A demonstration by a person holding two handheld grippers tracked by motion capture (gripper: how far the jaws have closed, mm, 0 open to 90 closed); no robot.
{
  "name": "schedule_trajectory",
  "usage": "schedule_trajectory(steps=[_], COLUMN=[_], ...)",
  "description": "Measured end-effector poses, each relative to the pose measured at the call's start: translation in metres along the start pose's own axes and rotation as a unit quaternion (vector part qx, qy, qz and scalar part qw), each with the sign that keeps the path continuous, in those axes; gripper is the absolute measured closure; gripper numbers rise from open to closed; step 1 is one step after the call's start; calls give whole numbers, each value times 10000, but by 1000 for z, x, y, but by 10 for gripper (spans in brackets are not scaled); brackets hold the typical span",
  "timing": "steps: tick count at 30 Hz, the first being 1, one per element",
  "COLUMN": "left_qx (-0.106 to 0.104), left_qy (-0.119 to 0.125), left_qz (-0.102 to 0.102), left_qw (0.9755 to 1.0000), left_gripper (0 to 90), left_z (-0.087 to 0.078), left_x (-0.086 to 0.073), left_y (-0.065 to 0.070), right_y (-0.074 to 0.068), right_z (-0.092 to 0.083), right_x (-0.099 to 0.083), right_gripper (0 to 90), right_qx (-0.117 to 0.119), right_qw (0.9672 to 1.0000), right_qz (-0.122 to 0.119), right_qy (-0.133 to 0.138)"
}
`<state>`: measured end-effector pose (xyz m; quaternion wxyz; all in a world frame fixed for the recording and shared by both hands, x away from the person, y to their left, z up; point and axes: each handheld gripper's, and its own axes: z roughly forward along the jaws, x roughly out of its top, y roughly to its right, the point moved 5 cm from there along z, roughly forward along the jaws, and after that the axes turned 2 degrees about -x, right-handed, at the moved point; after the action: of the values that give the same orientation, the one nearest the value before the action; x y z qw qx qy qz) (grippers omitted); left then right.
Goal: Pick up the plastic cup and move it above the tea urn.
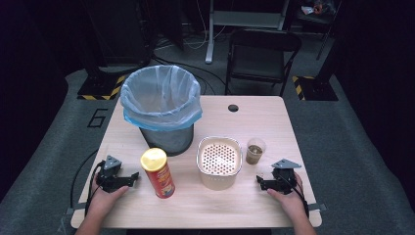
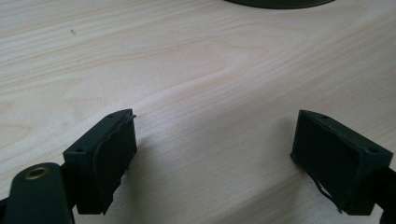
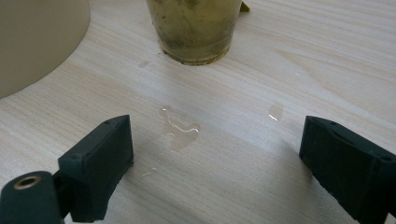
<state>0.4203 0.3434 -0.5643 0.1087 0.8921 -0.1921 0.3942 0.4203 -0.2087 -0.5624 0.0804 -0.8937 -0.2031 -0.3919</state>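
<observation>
Both grippers parked near the front edge of the surface, nothing held. Left gripper [image 1: 128, 180] sits by the front-left corner, jaws wide apart over bare wood; right gripper [image 1: 263, 183] by the front-right corner, jaws also spread full, nothing between them. Nearest target for my right: the cup [image 1: 255, 151], upright, brownish liquid inside, just ahead of the jaws and just beside the strainer [image 1: 219, 161], apart from it by a narrow gap. Likely step: take the cup and pour through the strainer. There's a puddle [image 3: 180, 130] on the wood between my right jaws and the cup, so pads may pick up water and slip. Plan: go in level, straddle the cup low-to-mid wall, close gently since thin plastic will flex, keep it upright on the lift, stay clear of the strainer rim. Can [image 1: 158, 172] stands just beside my left gripper, bin [image 1: 161, 107] behind it toward the back-left.
</observation>
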Motion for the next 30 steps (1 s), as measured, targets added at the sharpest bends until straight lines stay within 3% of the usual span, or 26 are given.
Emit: schedule_trajectory(steps=[10,23,30], left_qx=[37,51,27], left_qy=[7,-9,-56], left_qz=[-22,-12,-8], left_qw=[10000,10000,10000], left_gripper=[133,133,133], left_z=[0,-1,-2], left_x=[0,-1,-1], left_y=[0,0,0], right_y=[0,-2,-6], right_z=[-3,-7,-12], right_x=[-1,1,3], right_gripper=[165,315,343], right_qx=[-3,16,78], right_qw=[10000,10000,9998], right_qz=[24,-14,167], right_qy=[21,9,8])
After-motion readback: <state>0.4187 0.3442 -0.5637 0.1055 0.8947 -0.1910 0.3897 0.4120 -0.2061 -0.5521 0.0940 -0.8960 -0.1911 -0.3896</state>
